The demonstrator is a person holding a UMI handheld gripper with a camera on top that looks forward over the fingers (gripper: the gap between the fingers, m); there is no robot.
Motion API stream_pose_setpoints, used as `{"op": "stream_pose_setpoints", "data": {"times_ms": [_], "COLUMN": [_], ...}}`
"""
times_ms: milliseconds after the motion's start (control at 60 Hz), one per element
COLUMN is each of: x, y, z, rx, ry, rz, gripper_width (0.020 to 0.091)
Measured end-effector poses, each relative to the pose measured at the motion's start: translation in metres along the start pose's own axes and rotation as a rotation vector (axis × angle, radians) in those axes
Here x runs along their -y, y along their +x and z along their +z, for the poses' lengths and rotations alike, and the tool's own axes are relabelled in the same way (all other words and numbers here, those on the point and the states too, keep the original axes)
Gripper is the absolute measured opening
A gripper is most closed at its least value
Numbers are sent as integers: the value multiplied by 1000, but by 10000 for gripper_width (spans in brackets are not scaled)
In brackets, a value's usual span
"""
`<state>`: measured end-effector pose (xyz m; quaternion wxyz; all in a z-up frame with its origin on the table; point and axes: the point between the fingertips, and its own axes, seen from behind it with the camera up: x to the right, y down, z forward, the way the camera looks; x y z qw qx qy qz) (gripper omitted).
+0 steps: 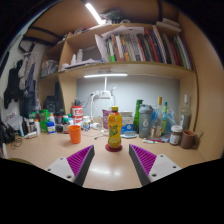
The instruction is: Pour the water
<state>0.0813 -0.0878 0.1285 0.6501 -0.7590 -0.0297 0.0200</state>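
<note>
A bottle with an orange-yellow label and a green cap stands upright on a small red coaster on the light wooden desk. An orange cup stands to its left, further from the fingers. My gripper is open, with its purple pads spread wide and nothing between them. The bottle is just ahead of the fingertips, centred on the gap and apart from both pads.
Several bottles, jars and a metal kettle crowd the back right of the desk. More bottles and clutter stand at the back left. Bookshelves hang above with a lit lamp beneath them.
</note>
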Motion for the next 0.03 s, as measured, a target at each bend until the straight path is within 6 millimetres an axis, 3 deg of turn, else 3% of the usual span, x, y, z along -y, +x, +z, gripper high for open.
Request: {"op": "stream_pose_setpoints", "data": {"times_ms": [33], "x": [-1], "y": [0], "z": [-15], "rx": [0], "ry": [2], "rz": [15], "gripper_width": [792]}}
